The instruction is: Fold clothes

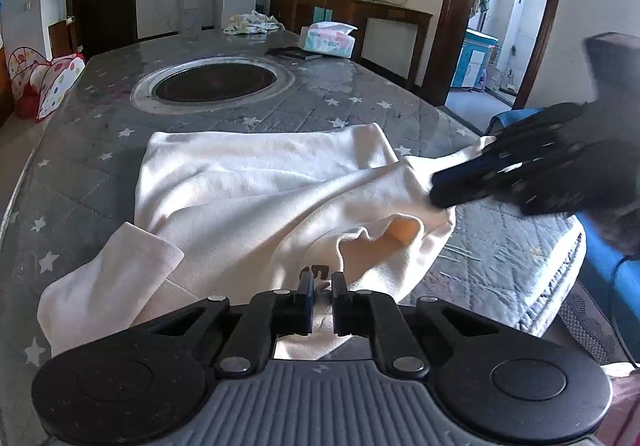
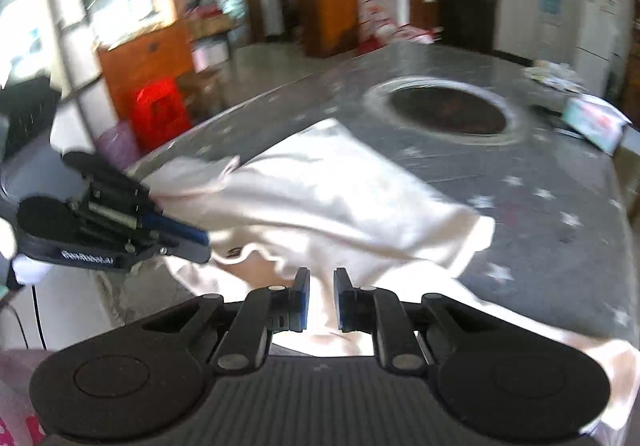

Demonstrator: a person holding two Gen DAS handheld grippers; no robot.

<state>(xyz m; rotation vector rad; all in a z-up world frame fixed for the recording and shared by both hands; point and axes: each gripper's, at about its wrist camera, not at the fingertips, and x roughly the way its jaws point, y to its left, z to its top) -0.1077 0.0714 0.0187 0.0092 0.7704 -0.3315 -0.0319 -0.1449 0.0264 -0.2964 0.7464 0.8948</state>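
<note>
Left wrist | both tools, left tool (image 1: 320,288) and right tool (image 1: 452,189), clamped on white garment (image 1: 256,185) | on table (image 1: 80,181)

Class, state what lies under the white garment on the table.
The white garment lies on the grey star-patterned table cover. Anything beneath its folds is hidden.

A white cotton garment (image 1: 256,201) lies on the near part of a grey star-patterned quilted table cover (image 1: 80,173). Behind it, mid-table, sits a round black inset hob with a metal ring (image 1: 214,83). Farther back right lies a rectangular tissue box (image 1: 329,39), with a crumpled patterned cloth (image 1: 250,23) to its left at the far edge.
</note>
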